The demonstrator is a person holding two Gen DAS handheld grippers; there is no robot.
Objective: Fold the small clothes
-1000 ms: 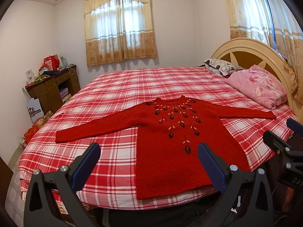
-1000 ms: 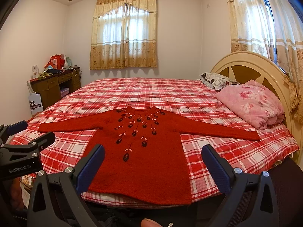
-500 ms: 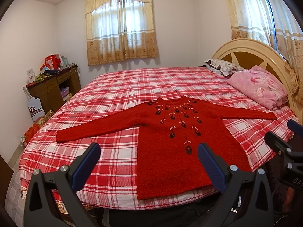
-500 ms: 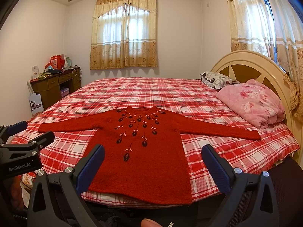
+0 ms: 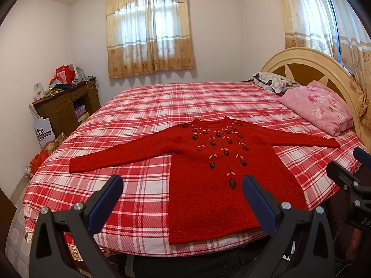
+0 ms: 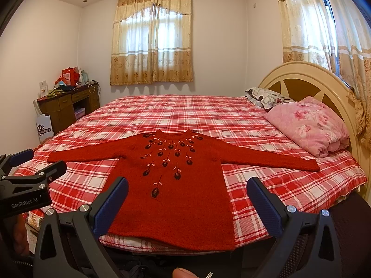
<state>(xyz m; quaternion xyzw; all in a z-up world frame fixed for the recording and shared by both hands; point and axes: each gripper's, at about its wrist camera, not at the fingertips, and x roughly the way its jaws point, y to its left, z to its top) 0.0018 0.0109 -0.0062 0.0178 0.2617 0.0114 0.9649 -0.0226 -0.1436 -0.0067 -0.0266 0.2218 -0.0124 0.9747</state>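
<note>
Red sweater [image 5: 215, 176] is laid flat on the bed [image 5: 162, 102], sleeves spread; left gripper [image 5: 182, 199] and right gripper [image 6: 187, 202] are held off the bed's near edge, fingers wide apart, nothing gripped.

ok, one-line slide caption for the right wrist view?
Open right tongs hover short of a red sweater spread flat, sleeves out, on a plaid bed.

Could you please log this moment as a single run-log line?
stage: pre-fold | red sweater: flat on bed, sleeves spread | left tongs: open, empty | right tongs: open, empty
</note>
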